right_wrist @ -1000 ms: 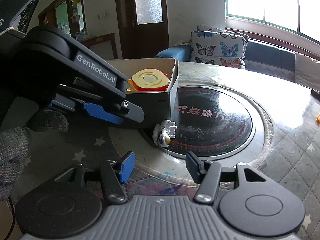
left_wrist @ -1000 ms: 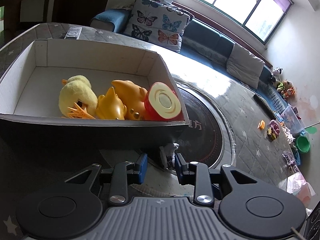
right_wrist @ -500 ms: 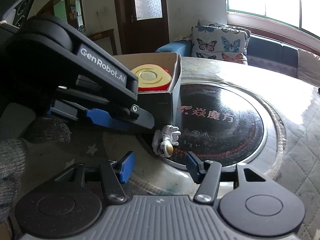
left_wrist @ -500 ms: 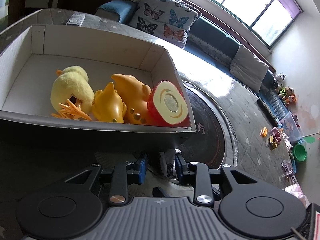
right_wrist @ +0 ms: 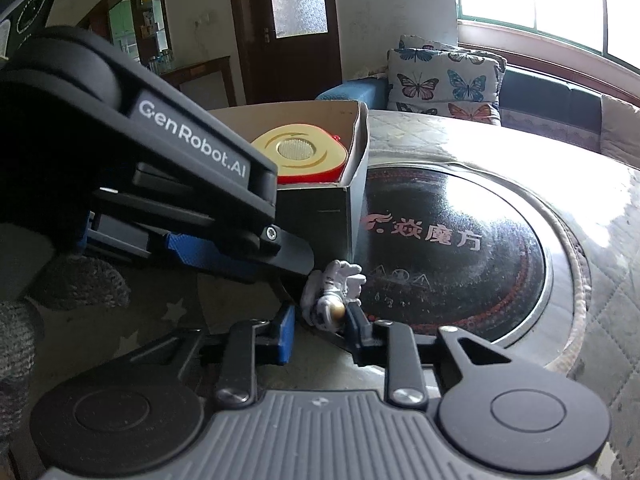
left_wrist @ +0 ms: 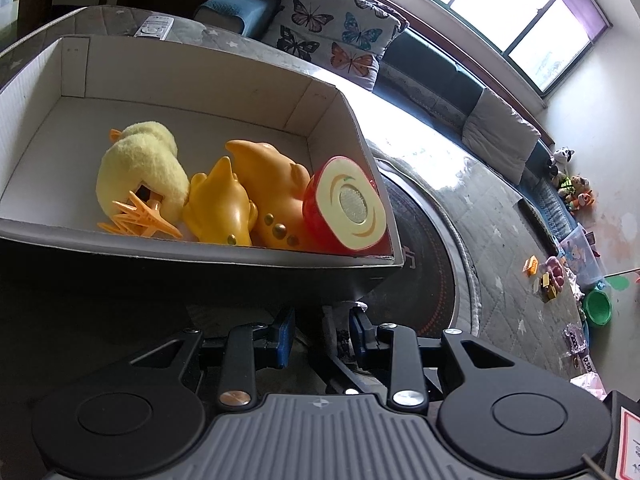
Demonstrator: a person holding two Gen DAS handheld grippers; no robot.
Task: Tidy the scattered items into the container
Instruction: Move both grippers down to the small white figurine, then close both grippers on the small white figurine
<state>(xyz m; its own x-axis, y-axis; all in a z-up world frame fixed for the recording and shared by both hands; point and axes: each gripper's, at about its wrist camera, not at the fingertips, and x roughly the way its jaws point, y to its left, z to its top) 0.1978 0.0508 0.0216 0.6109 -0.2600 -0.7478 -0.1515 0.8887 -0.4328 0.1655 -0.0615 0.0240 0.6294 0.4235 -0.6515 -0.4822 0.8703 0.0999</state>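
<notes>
A small white astronaut figure lies on the table by the near right corner of the cardboard box. My right gripper is open, its fingers on either side of the figure. My left gripper is open and hangs just above it; the figure shows dimly between its fingers. The box holds a yellow plush duck, two orange dolphin toys and a red half-apple toy.
The box stands at the edge of a round black hotplate set in the quilted table. A remote lies behind the box. A sofa with butterfly cushions runs along the far side. Small toys lie far right.
My right gripper has moved forward and narrowed around the astronaut figure. My left gripper has moved closer to the box and over the figure.
</notes>
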